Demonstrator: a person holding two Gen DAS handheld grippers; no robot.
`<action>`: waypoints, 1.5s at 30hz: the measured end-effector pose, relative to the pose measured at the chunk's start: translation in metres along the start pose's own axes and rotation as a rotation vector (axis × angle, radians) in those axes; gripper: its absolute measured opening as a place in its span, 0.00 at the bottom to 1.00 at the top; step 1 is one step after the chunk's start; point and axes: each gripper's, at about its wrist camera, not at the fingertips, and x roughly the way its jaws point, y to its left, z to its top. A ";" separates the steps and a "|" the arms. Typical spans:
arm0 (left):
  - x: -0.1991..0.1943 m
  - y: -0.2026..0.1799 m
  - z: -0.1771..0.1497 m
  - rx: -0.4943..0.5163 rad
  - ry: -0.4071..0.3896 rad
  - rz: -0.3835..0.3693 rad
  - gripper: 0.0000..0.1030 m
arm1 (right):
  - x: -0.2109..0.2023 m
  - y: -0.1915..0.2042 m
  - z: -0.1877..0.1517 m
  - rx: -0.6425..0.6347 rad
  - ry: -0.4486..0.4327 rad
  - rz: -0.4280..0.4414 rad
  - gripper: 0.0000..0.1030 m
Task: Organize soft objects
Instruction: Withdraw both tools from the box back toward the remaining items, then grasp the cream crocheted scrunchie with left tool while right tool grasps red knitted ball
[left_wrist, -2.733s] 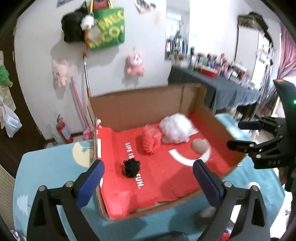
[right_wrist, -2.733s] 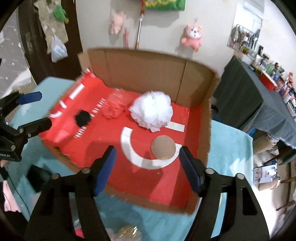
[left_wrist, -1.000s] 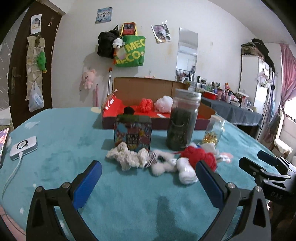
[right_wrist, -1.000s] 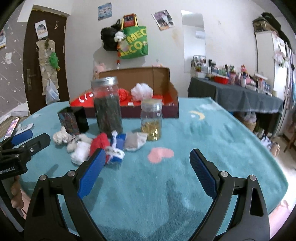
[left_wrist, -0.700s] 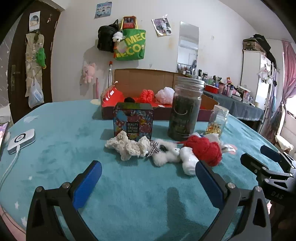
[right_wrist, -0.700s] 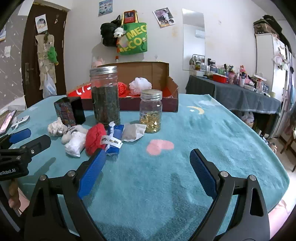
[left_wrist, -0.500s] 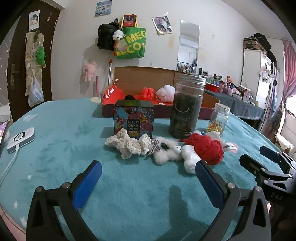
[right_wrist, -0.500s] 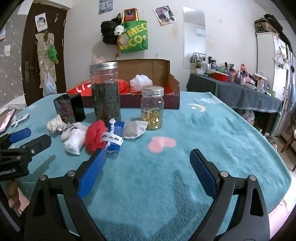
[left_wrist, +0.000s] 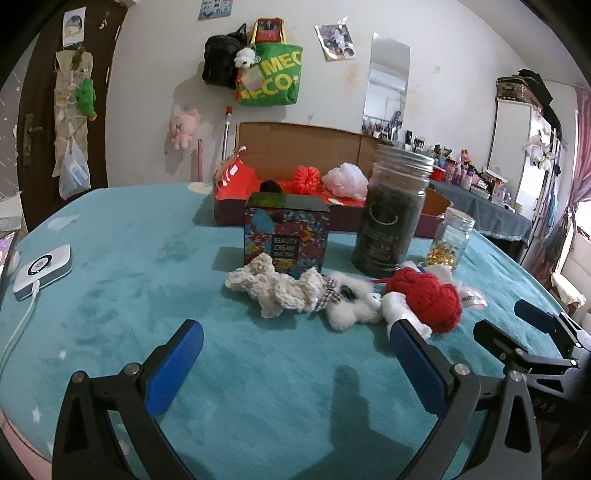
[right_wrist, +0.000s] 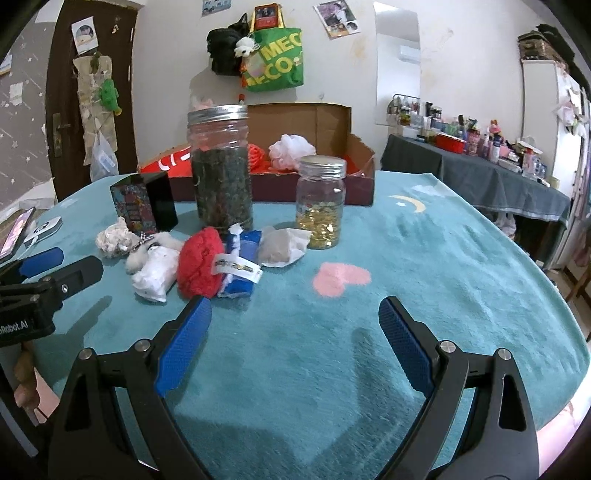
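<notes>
Nearest the cameras, both grippers hang above the teal tablecloth (left_wrist: 122, 258) with nothing between their blue pads. The left gripper (left_wrist: 295, 341) stands wide open, and so does the right gripper (right_wrist: 295, 314); neither touches any object.

Take the tall dark jar (left_wrist: 391, 214) as the landmark. Just in front of it lies a row of soft things, all on the cloth. The red knitted toy (left_wrist: 428, 295) sits directly before the jar, on its near side. Touching the red toy on the left in the left wrist view is a white fluffy toy (left_wrist: 351, 302) with a small checked bow, and left of that a cream crocheted piece (left_wrist: 273, 284). In the right wrist view a blue fabric item (right_wrist: 242, 266) with a white label lies against the red toy's right, and a pale sachet (right_wrist: 282, 245) rests right of the jar's foot.

Beside the jar, on its left, stands a patterned box (left_wrist: 286, 232); on its right, 1 smaller jar (left_wrist: 448, 240) holding golden pieces.

Behind the jar sits an open cardboard box (left_wrist: 303, 136) with a red lining. Inside are 3 soft things: a black ball (left_wrist: 269, 185), a red mesh puff (left_wrist: 306, 178) and a white puff (left_wrist: 345, 179).
</notes>
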 end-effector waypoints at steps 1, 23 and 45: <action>0.003 0.002 0.003 -0.001 0.019 0.006 1.00 | 0.002 0.002 0.001 -0.005 0.003 0.001 0.90; 0.059 0.018 0.042 0.050 0.225 -0.061 0.50 | 0.051 0.050 0.038 -0.193 0.192 0.205 0.38; 0.007 -0.005 0.061 0.074 0.036 -0.190 0.26 | 0.022 0.001 0.068 -0.031 0.085 0.316 0.31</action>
